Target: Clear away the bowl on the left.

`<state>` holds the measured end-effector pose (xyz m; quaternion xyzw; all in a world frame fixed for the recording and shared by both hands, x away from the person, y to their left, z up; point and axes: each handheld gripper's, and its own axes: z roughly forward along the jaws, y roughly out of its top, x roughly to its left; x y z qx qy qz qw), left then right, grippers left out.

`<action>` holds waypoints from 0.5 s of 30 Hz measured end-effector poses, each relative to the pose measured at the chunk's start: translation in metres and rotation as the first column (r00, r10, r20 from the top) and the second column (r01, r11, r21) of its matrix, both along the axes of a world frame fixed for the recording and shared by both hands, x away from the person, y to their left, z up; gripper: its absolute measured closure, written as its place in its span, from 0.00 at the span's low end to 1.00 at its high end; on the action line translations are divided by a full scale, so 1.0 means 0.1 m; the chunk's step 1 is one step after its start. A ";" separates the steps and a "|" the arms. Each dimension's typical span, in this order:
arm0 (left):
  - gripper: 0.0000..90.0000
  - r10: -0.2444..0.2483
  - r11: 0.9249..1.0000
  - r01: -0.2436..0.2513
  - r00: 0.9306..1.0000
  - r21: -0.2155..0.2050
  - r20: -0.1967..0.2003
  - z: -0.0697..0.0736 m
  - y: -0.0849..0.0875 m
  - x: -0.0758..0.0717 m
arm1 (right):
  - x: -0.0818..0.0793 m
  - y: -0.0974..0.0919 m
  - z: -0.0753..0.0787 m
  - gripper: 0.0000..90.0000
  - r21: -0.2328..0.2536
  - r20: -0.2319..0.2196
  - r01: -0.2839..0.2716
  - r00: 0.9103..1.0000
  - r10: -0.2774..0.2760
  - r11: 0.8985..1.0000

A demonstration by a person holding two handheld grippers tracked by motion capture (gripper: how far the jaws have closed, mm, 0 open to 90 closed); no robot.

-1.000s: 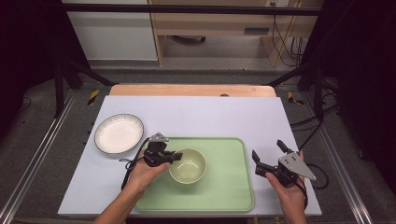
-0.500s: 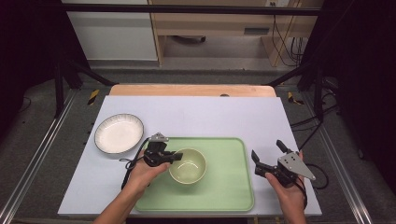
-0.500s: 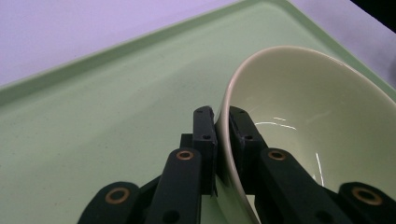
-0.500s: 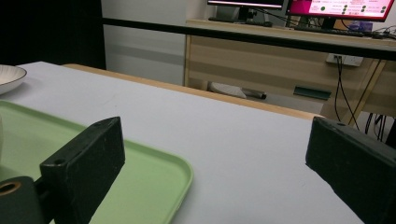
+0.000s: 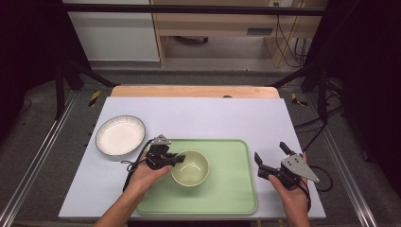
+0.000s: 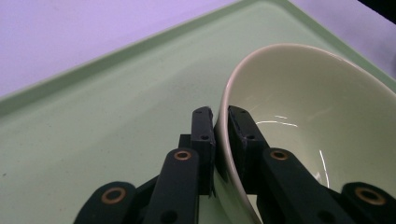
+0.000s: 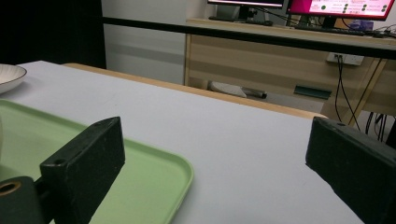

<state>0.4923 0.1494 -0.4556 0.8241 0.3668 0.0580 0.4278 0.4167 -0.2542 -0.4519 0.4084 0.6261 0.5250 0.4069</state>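
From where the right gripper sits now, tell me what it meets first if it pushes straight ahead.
Probably nothing: the open right gripper points past the green tray's corner, over bare white table top. The way looks free to the wooden far edge, though depth is unclear.

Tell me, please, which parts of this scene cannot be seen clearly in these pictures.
- Left gripper view: the green bowl is cut off by the right and bottom edges; the left tool covers the part of the rim it grips.
- Right gripper view: the white plate is cut by the left edge.
- High view: whether the bowl touches the green tray cannot be told.
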 end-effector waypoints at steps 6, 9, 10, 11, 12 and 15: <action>0.80 0.000 1.000 0.000 0.999 0.010 0.032 0.02 0.03 -0.01 | 0.00 0.00 0.00 0.05 -0.002 -0.004 0.000 1.000 0.000 1.000; 0.74 0.001 1.000 -0.001 0.998 0.013 0.061 0.04 0.04 -0.03 | 0.00 0.00 0.00 0.05 -0.002 -0.004 0.000 1.000 0.000 1.000; 0.70 0.002 1.000 -0.003 0.998 0.011 0.070 0.04 0.04 -0.03 | 0.00 0.00 0.00 0.05 -0.002 -0.004 0.000 1.000 0.000 1.000; 0.67 0.007 1.000 -0.008 0.997 0.007 0.083 0.05 0.05 -0.04 | 0.00 0.00 0.00 0.05 -0.001 -0.004 0.001 1.000 -0.001 1.000; 0.66 0.006 1.000 -0.007 0.995 0.009 0.099 0.06 0.06 -0.04 | 0.00 0.00 0.00 0.05 -0.001 -0.005 0.001 1.000 -0.001 1.000; 0.61 0.009 1.000 -0.010 0.991 0.008 0.131 0.10 0.08 -0.06 | 0.00 0.00 0.00 0.05 -0.001 -0.003 0.000 1.000 0.000 1.000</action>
